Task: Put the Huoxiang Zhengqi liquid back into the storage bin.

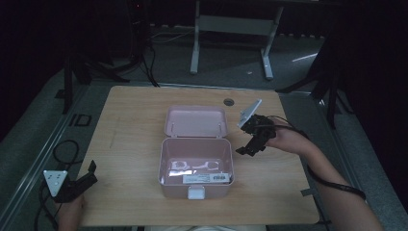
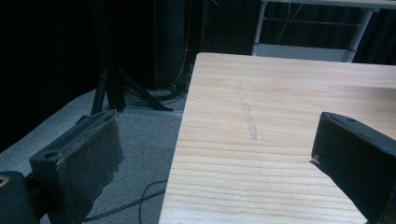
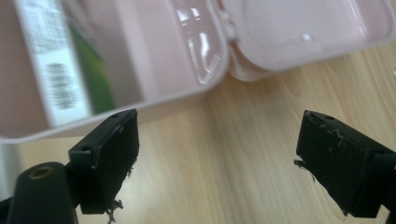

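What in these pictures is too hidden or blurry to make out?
- The print on the white label in the pink box: too small in the high view, blurred in the right claw view.
- The green item in the box: cut off by the box wall in the right claw view.
- The room behind the table: too dark in the high view.
- The box's far end: cut off by the right claw view's top edge.

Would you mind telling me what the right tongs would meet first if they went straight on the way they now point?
Probably the right-hand wall of the open pink box; the right tongs, empty and open, aim at it over bare table, though depth is unclear.
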A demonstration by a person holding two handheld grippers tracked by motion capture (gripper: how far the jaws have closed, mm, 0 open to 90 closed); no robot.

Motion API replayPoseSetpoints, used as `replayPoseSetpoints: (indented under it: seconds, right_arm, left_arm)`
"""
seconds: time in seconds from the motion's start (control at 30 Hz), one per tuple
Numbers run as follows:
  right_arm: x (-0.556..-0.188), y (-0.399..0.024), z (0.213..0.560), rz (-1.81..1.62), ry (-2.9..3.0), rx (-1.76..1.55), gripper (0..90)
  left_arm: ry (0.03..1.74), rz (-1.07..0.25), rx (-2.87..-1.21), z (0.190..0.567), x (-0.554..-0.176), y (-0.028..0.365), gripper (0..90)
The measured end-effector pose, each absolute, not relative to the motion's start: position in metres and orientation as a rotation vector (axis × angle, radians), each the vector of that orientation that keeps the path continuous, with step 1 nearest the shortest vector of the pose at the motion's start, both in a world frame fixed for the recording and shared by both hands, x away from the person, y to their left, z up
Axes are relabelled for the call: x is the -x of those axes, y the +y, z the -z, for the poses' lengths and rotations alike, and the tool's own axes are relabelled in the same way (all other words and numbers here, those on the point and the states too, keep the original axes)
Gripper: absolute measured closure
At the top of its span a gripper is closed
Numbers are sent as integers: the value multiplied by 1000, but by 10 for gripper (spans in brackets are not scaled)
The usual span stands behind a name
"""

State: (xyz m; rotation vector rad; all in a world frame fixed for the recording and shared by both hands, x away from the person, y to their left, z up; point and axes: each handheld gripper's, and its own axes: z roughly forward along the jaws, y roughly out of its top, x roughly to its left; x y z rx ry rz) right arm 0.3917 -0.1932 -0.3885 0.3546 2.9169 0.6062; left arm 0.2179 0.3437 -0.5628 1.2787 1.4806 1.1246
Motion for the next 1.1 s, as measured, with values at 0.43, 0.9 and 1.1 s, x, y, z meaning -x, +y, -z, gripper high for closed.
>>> replayPoseSetpoints:
  seconds: [0.43, 0.9, 1.1]
  right_arm:
    - [-415, -213, 480, -807, 2715, -596, 119]
    - [-414, -226, 539, -1017, 2418, -779, 118]
    - [-408, -246, 547, -1030, 2371, -832, 118]
  left_arm:
    - [1483, -1122, -1279, 563, -218, 344, 21]
    - [1478, -1121, -1278, 563, -218, 344, 21]
    - [1475, -1121, -1278, 563, -218, 344, 21]
